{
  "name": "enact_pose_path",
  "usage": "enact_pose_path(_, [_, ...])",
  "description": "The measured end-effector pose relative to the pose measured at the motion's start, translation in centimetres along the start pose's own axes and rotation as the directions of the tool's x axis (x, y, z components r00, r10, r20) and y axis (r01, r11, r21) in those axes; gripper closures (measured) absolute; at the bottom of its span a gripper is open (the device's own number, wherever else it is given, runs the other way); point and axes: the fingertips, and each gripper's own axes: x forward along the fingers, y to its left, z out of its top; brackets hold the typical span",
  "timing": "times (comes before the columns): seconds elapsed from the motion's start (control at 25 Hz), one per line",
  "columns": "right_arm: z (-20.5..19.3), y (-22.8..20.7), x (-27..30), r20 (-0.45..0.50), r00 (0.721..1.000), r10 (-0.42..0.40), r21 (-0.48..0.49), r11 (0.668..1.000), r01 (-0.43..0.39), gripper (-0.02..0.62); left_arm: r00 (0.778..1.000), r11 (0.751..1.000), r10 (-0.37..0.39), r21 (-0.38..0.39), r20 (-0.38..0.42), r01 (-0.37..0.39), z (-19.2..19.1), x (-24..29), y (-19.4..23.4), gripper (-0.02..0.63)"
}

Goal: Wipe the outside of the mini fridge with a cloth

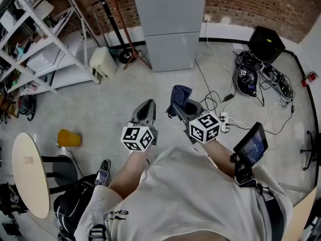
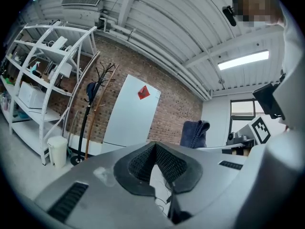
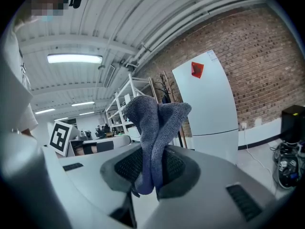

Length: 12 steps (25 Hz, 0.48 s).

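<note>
Blue cloth (image 1: 179, 95) is pinched in the right gripper (image 1: 183, 108), and the upright white fridge (image 1: 170, 29) stands well apart at 12 o'clock from it, while the left gripper (image 1: 146, 110) beside it has its jaws together, empty.

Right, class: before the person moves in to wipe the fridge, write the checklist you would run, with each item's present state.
1. Cloth clamped in right gripper: ok.
2. Left gripper free, jaws together: ok.
3. Fridge within reach: not ok, it stands across the floor.
4. Walkway free of cables: not ok, they trail near the fridge's right corner.
5. Cloth damp: cannot tell.
</note>
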Motion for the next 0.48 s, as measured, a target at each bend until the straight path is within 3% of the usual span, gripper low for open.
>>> enact_pose_path(0.48, [-0.6, 0.8, 1.9, 0.014, 0.997, -0.076, 0.005, 0.997, 0.075, 0.512, 0.999, 0.999, -0.046, -0.011, 0.003, 0.046, 0.2, -0.9, 2.3, 0.606])
